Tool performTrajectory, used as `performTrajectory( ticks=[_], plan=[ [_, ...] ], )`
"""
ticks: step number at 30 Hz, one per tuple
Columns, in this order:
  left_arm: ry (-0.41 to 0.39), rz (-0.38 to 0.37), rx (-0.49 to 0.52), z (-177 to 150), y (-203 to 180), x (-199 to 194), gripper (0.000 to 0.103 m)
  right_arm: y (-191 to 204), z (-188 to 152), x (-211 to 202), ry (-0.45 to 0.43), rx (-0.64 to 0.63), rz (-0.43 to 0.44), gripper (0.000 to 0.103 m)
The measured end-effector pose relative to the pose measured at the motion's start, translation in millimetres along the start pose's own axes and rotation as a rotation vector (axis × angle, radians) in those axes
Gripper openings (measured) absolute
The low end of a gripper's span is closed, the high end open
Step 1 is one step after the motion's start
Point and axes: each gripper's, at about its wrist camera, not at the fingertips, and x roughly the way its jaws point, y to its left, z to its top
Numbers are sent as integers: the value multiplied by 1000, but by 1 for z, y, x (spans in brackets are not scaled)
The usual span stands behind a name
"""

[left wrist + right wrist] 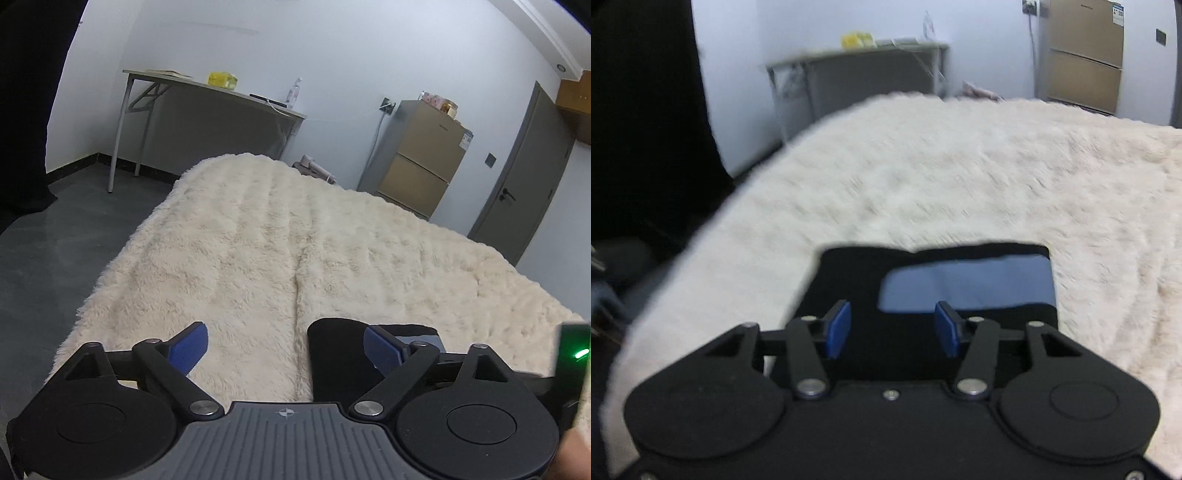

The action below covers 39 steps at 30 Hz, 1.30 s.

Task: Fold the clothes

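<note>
A folded black garment [923, 273] with a blue panel [967, 286] lay on the near edge of the cream shaggy blanket [258, 240]. The left gripper [284, 350] stood wide, its right pad beside the garment's left end, gripping nothing. The right gripper [892, 328] hovered half-spread above the garment, pinching nothing. A folding table [207, 88] stood far left.

— How's the left wrist view?

— Sharp, evenly lit with cool, soft light. The white wall [332, 55] is bright with no glare, and shadows are faint. Lines bow towards the edges, and the top-left corner goes black.

— And the right wrist view?

— Smeared. The cream blanket [960, 177] streaks with motion blur; the far table [857, 55] is soft, perhaps out of focus.
</note>
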Motion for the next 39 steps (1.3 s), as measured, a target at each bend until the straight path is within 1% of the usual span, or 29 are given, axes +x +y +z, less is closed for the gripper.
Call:
performTrajectory(
  ticks=[2,3,4,5,7,8,9,10,11,12,13,14,15,16,17,19,21,23,25,27,28,29,32,33,34,35,36,38,39],
  plan=[
    [1,4,6,-1,2,-1,96,19,-16,18,64,-62,85,57],
    [1,5,8,-3,4,-2,97,30,-23,25,84,-91,135,61],
    [2,8,10,-4,7,-2,97,37,-26,25,85,-115,160,65],
    [7,9,10,-5,10,-1,98,44,-28,24,85,-140,184,65],
    [15,4,1,-5,16,2,98,36,-16,10,54,-106,265,63],
    [18,-1,-3,-6,20,2,99,19,-5,5,17,-62,268,64],
    [22,-8,-6,-7,24,3,99,2,5,-1,-21,-16,267,67],
    [27,-9,-11,-7,27,5,99,0,8,2,-29,-8,262,73],
    [33,-1,-20,-7,31,7,99,-29,22,1,-71,24,194,76],
    [40,7,-30,-6,35,9,99,-66,36,6,-103,50,103,83],
    [45,12,-42,-6,38,10,99,-91,42,14,-99,54,46,83],
    [46,10,-58,-5,41,12,99,-105,45,23,-89,47,20,83],
    [47,9,-71,-4,43,13,99,-132,48,32,-76,28,-2,83],
    [47,10,-77,-4,44,14,99,-156,47,40,-70,30,43,83],
    [46,13,-76,-4,44,15,99,-165,45,46,-62,43,73,83],
    [51,20,-70,-5,43,16,99,-197,35,65,-5,132,230,81],
    [61,25,-62,-7,43,19,99,-207,29,85,44,155,287,79],
    [72,30,-55,-9,44,21,99,-206,20,90,67,169,327,79],
    [81,39,-56,-11,47,23,99,-210,10,96,64,229,380,73],
    [86,47,-69,-11,50,26,99,-224,5,98,17,358,482,62],
    [86,48,-78,-11,52,27,99,-232,3,100,-4,428,534,62],
    [85,46,-86,-11,53,27,99,-233,2,100,-4,445,548,62],
    [86,42,-84,-12,53,29,99,-221,4,113,46,371,511,61],
    [81,43,-79,-12,52,28,99,-219,5,111,46,363,504,59],
    [73,43,-78,-12,52,26,99,-220,8,108,46,377,510,42],
    [63,38,-81,-11,53,24,99,-218,13,97,15,368,518,32],
    [53,34,-86,-10,54,22,99,-216,18,86,-19,358,527,19],
    [26,27,-100,-8,58,16,99,-210,28,67,-70,321,540,17],
    [15,24,-105,-7,59,14,99,-197,37,52,-98,262,547,17]
  ],
)
